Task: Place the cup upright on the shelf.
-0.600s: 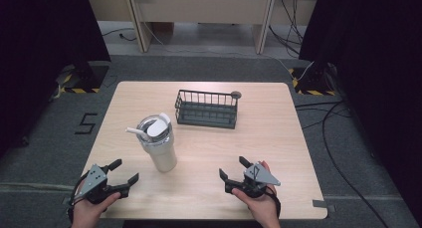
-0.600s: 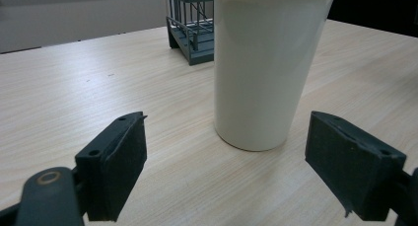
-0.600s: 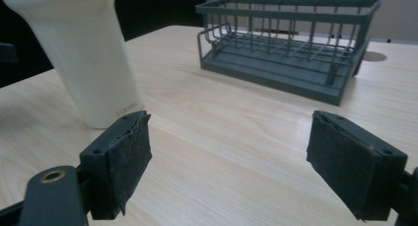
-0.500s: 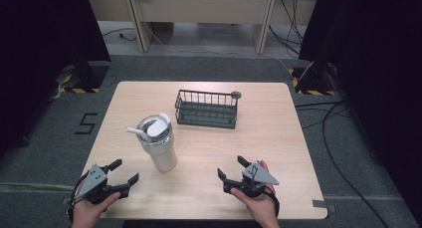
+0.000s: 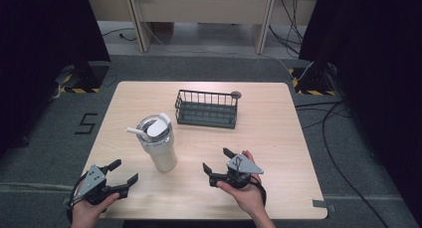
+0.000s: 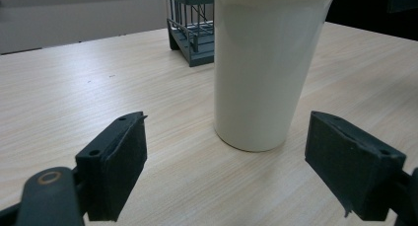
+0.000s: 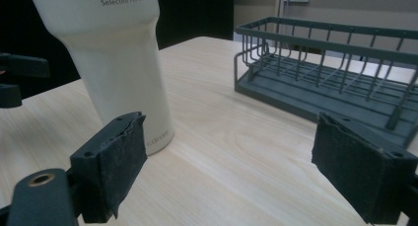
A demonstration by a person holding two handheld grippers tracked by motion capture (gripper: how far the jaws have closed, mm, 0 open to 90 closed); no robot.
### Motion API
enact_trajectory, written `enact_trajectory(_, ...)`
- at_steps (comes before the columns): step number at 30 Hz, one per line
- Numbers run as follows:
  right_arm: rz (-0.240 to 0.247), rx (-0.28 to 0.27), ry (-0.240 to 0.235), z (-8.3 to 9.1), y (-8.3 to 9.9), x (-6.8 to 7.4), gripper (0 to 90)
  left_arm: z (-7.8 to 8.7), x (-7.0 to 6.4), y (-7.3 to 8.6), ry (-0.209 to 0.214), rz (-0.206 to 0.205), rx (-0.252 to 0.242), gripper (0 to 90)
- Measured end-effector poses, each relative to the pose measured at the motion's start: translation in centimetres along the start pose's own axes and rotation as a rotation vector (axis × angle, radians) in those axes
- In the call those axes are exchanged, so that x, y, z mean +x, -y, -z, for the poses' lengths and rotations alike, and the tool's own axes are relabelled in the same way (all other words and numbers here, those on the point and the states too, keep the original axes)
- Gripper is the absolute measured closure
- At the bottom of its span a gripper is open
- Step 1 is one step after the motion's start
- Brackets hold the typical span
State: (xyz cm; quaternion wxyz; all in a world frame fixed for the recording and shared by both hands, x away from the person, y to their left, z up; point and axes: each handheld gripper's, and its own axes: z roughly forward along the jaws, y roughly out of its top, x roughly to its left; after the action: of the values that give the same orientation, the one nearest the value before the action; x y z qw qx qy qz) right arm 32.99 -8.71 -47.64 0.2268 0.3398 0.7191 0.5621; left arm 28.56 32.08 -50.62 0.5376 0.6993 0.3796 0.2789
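At the table's (image 5: 278,138) near left corner, left gripper (image 5: 122,172) held low in a hand (image 5: 84,213), jaws spread wide and gripping nothing, aimed at the cream tumbler (image 5: 160,148) just ahead. Seen along those jaws in the left gripper view, tumbler (image 6: 261,68) upright on the light wood, standing beyond the open pads and clear of both, a little right of centre between them. Up top in the high view, clear lid with a white straw (image 5: 133,131) poking out toward the left. Farther back and to the right, dark wire basket (image 5: 206,108) sitting near the table's middle, well apart from the tumbler, with a small round dark object (image 5: 236,94) at its far right corner. At the near edge right of centre, right gripper (image 5: 217,161) held in the other hand (image 5: 246,195), jaws likewise wide apart and holding nothing, pointed toward the tumbler from its right. Through the right gripper view, tumbler (image 7: 113,58) on the left beyond the left pad, wire basket (image 7: 335,68) on the right, bare wood between
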Motion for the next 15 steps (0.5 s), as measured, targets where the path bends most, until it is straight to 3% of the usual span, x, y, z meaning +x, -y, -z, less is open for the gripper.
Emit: enact_trajectory(15, 0.024, 0.007, -0.076, -4.0, -1.2, 1.7, 12.3, 0.0, 0.0, 0.0, 0.006, -0.001, -0.002, 15.6)
